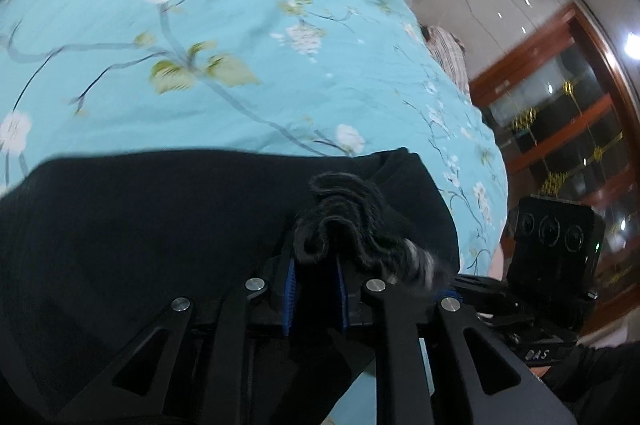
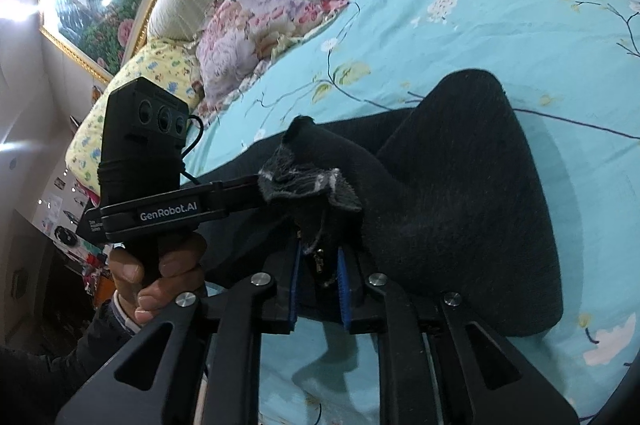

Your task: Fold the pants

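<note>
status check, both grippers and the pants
Left gripper shut on pants. Right gripper shut on pants too. Pants bunched on the bed sheet. Nothing in the way.

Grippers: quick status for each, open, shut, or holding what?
Left gripper: shut on a bunched edge of the black pants.
Right gripper: shut on the pants by the zipper.

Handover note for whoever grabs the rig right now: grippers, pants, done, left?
Left gripper: jaws shut on a bunched edge of the black pants.
Right gripper: jaws shut on the pants near the zipper.
Pants: partly lifted, the rest draped on the blue floral bedsheet; pillows at the headboard.
Done: both edges gripped, cloth doubled over.
Left: lay the fold flat, probably fold again, release.
</note>
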Demonstrator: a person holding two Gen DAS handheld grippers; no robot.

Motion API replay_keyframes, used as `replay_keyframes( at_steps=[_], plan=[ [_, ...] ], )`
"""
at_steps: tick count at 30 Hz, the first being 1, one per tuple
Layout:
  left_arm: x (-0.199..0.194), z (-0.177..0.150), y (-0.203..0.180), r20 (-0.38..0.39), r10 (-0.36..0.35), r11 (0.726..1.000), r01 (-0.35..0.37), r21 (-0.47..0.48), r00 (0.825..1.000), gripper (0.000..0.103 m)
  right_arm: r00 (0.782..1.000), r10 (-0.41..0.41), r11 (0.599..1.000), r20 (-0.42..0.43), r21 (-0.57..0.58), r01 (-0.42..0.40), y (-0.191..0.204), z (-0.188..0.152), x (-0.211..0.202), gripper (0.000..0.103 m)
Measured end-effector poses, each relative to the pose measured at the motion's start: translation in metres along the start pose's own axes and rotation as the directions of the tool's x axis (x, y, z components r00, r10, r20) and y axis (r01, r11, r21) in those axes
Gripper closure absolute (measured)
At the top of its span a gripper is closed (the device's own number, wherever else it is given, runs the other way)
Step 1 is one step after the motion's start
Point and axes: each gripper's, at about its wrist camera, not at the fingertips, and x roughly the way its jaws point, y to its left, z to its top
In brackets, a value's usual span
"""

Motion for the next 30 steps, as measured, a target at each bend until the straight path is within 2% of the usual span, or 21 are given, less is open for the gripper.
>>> replay_keyframes(
  at_steps=[3,6,12,17,21,24,28,30],
  plan=[
    [-0.008,-0.007,0.007,0.022,0.005,0.999,-0.004,-0.037,1.000,0.087,1.000,0.019,1.000,-0.014,-0.008,-0.019,0.004,-0.003,0.003,0.067],
    [-0.016,-0.013,0.010,0.042,0.024,0.998,-0.022,-0.055,0.999,0.087,1.000,0.009,0.999,-0.023,-0.046,-0.011,0.013,-0.006,0.005,0.062],
    [-0.043,-0.026,0.021,0.111,0.081,0.989,-0.066,-0.133,0.991,0.087,0.998,0.024,0.997,-0.060,-0.071,-0.029,0.025,-0.007,0.007,0.060],
    [-0.077,-0.047,0.039,0.187,0.128,0.967,-0.081,-0.241,0.974,0.086,0.997,0.033,0.991,-0.068,-0.123,-0.042,0.042,-0.006,0.008,0.060],
    [-0.107,-0.066,0.051,0.250,0.176,0.943,-0.090,-0.321,0.952,0.080,0.996,0.055,0.988,-0.072,-0.140,-0.065,0.052,0.002,0.011,0.060],
    [-0.128,-0.079,0.056,0.290,0.224,0.924,-0.108,-0.367,0.931,0.068,0.995,0.068,0.983,-0.077,-0.165,-0.080,0.063,0.007,0.015,0.060],
    [-0.154,-0.099,0.058,0.336,0.294,0.894,-0.132,-0.429,0.895,0.061,0.992,0.087,0.973,-0.091,-0.206,-0.104,0.078,0.011,0.024,0.060],
    [-0.169,-0.112,0.059,0.357,0.345,0.871,-0.154,-0.467,0.868,0.057,0.991,0.089,0.965,-0.104,-0.236,-0.112,0.088,0.013,0.031,0.060]
  ],
)
